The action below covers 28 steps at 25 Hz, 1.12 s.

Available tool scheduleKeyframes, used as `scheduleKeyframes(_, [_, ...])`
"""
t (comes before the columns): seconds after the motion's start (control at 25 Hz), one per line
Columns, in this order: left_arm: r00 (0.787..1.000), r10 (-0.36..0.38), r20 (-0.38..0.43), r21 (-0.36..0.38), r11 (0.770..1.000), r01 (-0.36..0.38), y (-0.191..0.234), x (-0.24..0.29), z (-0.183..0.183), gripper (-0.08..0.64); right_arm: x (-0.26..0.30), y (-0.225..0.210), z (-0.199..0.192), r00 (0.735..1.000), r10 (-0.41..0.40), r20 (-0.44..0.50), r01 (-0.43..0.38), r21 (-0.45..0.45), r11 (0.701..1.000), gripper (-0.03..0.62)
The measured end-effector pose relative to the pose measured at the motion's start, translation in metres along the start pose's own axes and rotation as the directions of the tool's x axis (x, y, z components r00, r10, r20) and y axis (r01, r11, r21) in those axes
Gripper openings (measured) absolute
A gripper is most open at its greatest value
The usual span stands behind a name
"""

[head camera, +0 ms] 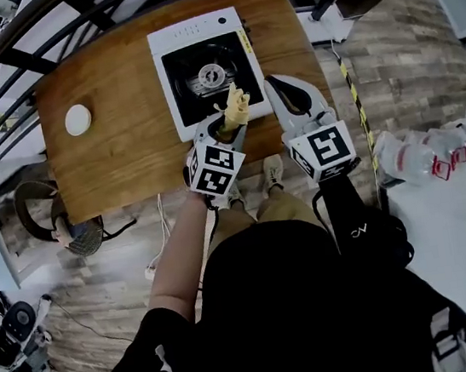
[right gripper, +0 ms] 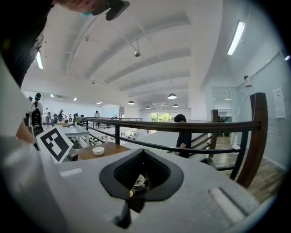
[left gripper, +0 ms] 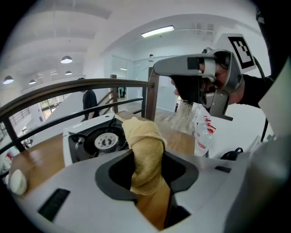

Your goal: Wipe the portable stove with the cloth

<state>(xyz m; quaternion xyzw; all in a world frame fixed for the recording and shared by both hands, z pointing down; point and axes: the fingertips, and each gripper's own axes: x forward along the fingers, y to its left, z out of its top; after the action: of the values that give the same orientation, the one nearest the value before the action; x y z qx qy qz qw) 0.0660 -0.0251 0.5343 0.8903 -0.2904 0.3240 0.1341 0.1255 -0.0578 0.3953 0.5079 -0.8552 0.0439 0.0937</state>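
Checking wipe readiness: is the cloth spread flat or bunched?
Bunched: the cloth stands as a twisted roll clamped in the left gripper.

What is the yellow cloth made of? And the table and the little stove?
The cloth looks like soft terry fabric: it has a fuzzy surface and bunches in folds. The table looks like wood, or a wood-look top, with brown streaky grain and a slight sheen. The portable stove seems to be white painted metal, smooth and even, though it might be plastic.

Wooden table [head camera: 117, 154] — 2 things on it: white portable stove [head camera: 174, 43], small white bowl [head camera: 77, 119] well apart.
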Motion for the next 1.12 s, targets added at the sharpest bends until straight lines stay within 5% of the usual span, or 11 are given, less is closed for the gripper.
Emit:
scheduleKeyframes(0.24, [0.988,0.155,-0.021,-0.143,0.977,-0.157,0.066,-0.052,-0.051,0.154,0.048,0.053,0.015,0.989,0.146,0.009,-0.146,-0.030,0.989,0.002])
scheduleKeyframes(0.4, [0.980,0.194,-0.053,-0.216,0.956,-0.201,0.087,-0.077,-0.079,0.154,0.062,0.076,0.016,0.981,0.195,-0.013,-0.195,-0.059,0.979,0.002])
scheduleKeyframes(0.76, [0.987,0.156,-0.041,-0.254,0.954,-0.161,0.082,-0.066,-0.077,0.155,0.060,0.064,0.011,0.985,0.169,-0.024,-0.169,-0.025,0.985,0.002])
scheduleKeyframes(1.12, [0.991,0.130,-0.028,-0.208,0.969,-0.133,0.077,-0.053,-0.058,0.155,0.046,0.039,0.005,0.994,0.105,-0.024,-0.105,-0.002,0.994,0.002])
